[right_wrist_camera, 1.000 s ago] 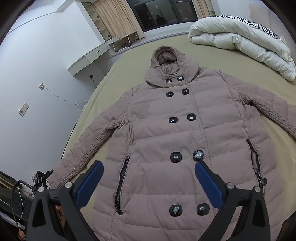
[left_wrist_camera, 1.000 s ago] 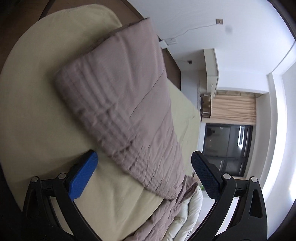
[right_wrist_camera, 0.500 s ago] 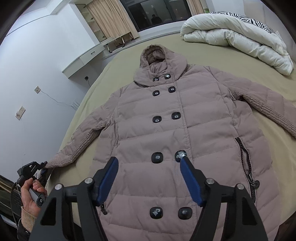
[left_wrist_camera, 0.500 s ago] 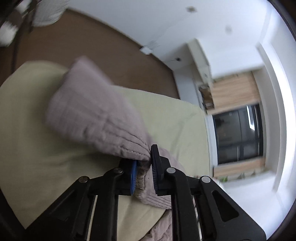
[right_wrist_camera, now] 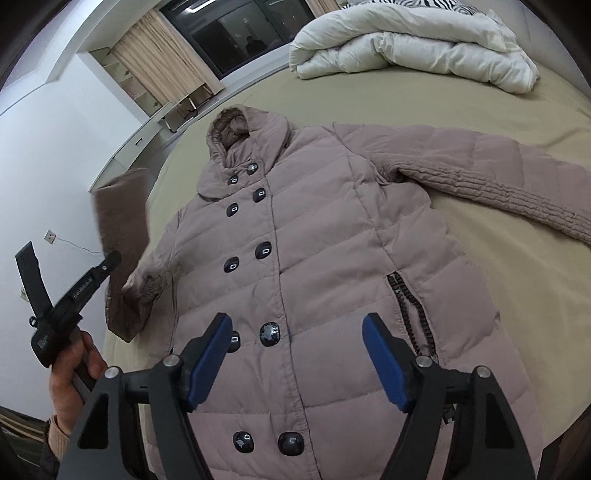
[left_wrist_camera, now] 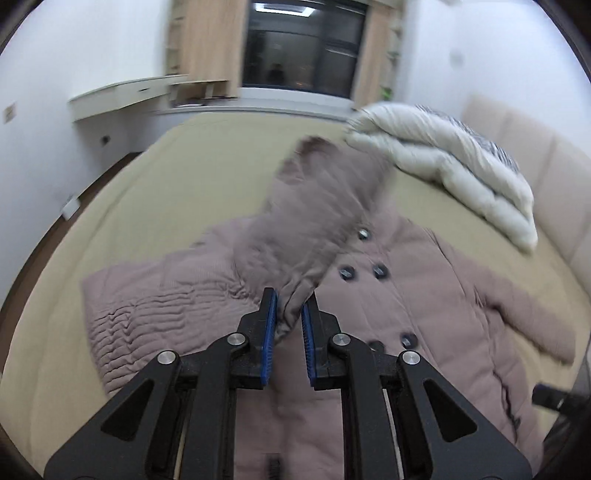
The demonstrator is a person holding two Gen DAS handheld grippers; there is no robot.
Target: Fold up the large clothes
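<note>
Gripping the cuff of the coat's sleeve (left_wrist_camera: 314, 229), the left gripper (left_wrist_camera: 289, 314) has its blue pads pinched tight on the fabric, and the sleeve hangs lifted off the bed, swung over toward the buttoned front. It is blurred in the left wrist view, so the folds are hard to read. From the right wrist view the same sleeve (right_wrist_camera: 123, 236) stands up at the left edge of the coat, with the person's hand (right_wrist_camera: 75, 373) wrapped round the gripper's handle below it.

And the coat (right_wrist_camera: 325, 266) itself lies face up on the beige bed (right_wrist_camera: 498, 295), hood toward the window (right_wrist_camera: 236, 22), double row of dark buttons (right_wrist_camera: 263, 252) showing, its other sleeve stretched flat out to the side. The right gripper (right_wrist_camera: 297, 356) hovers above the lower front, jaws opening, pads well apart, nothing pinched between them. A white duvet (right_wrist_camera: 406, 48) sits bundled at the far corner, apart from the coat.
</note>
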